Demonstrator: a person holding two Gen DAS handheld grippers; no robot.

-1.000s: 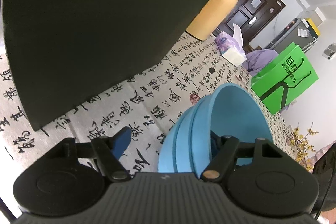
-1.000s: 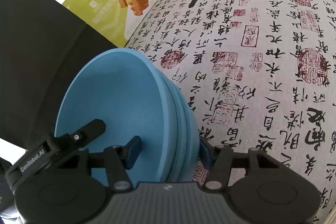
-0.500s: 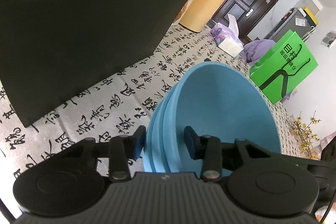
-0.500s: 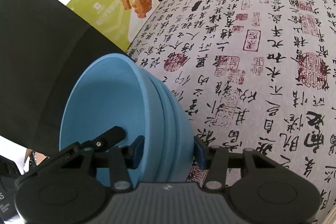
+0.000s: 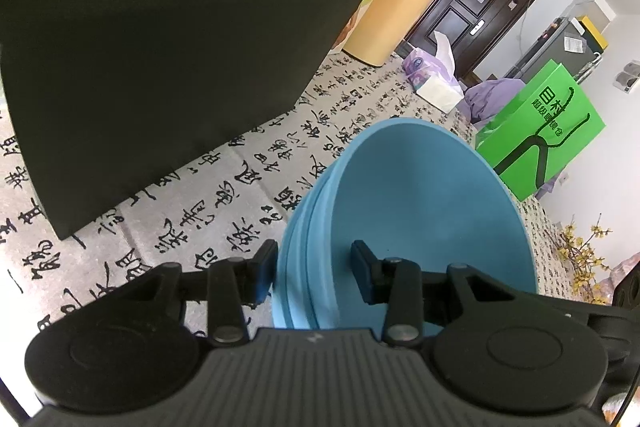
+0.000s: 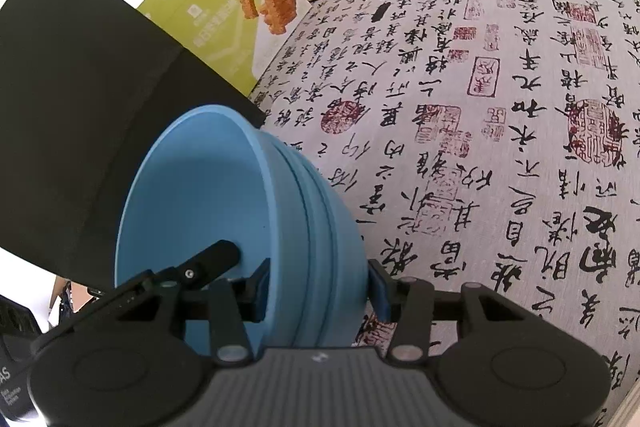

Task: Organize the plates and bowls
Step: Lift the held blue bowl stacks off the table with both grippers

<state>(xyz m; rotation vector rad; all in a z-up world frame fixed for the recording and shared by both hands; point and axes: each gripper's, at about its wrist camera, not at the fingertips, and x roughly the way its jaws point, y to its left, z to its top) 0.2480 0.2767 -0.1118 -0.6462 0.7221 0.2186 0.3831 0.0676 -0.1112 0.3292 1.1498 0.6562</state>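
A stack of nested light-blue bowls is held tilted above the calligraphy-print tablecloth. My left gripper is shut on the stack's rim, one finger inside the top bowl and one outside. The same stack shows in the right wrist view. My right gripper is shut on the opposite rim, one finger inside, one outside. The left gripper's finger shows inside the bowl in the right wrist view.
A large black box stands close on the left. A yellow-green snack box, an orange jug, a tissue pack and a green bag stand at the far end of the table. Bare tablecloth lies to the right.
My left gripper went from open around the rim to shut on the bowl stack. My right gripper closed tighter on its side. The stack has tilted and shifted slightly.
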